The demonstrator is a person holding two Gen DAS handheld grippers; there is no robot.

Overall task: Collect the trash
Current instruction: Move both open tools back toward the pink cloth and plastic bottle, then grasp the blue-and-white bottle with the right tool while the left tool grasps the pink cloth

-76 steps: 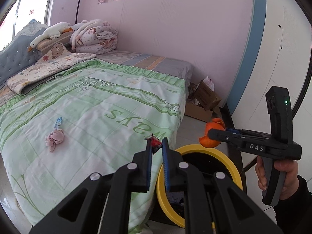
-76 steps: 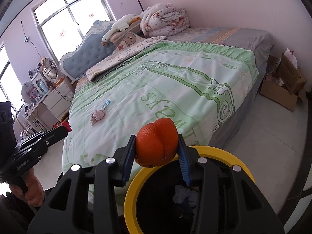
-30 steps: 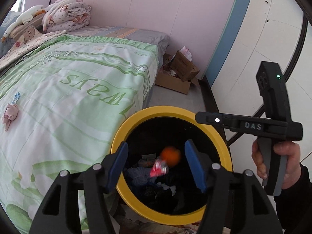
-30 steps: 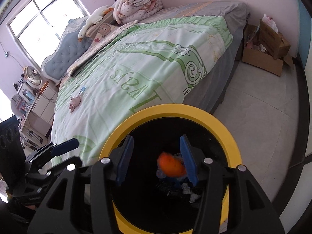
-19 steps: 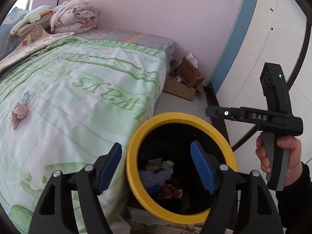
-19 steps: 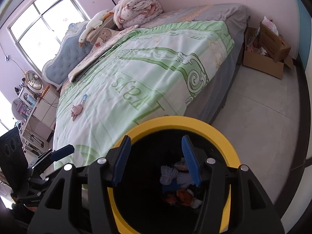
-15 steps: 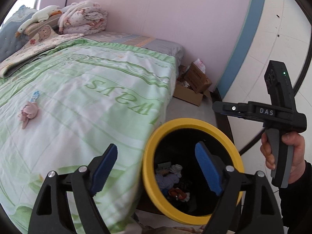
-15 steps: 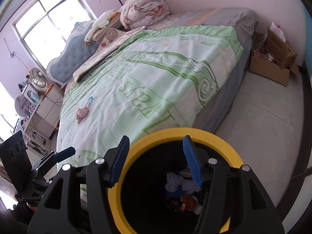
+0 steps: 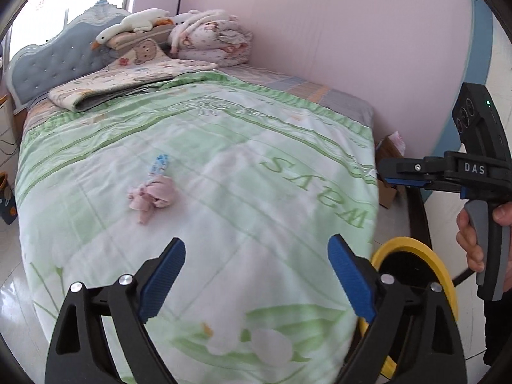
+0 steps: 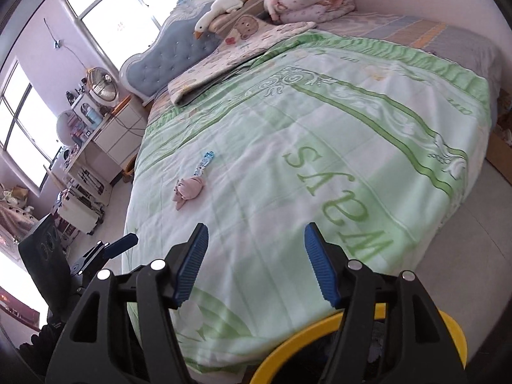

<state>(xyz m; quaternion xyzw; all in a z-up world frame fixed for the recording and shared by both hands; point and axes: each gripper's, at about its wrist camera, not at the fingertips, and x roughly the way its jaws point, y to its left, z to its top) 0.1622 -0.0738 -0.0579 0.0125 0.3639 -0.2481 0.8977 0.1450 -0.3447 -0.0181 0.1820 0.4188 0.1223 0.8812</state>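
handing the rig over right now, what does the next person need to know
Left gripper: open, empty, aimed over the bed.
Right gripper: open, empty, also facing the bed.
Yellow-rimmed trash bin: on the floor at the bed's foot corner, below the right gripper.
Left to collect: the crumpled pink wad and the blue-and-white wrapper just beyond it, both on the green quilt.
Nothing is in either grip now.
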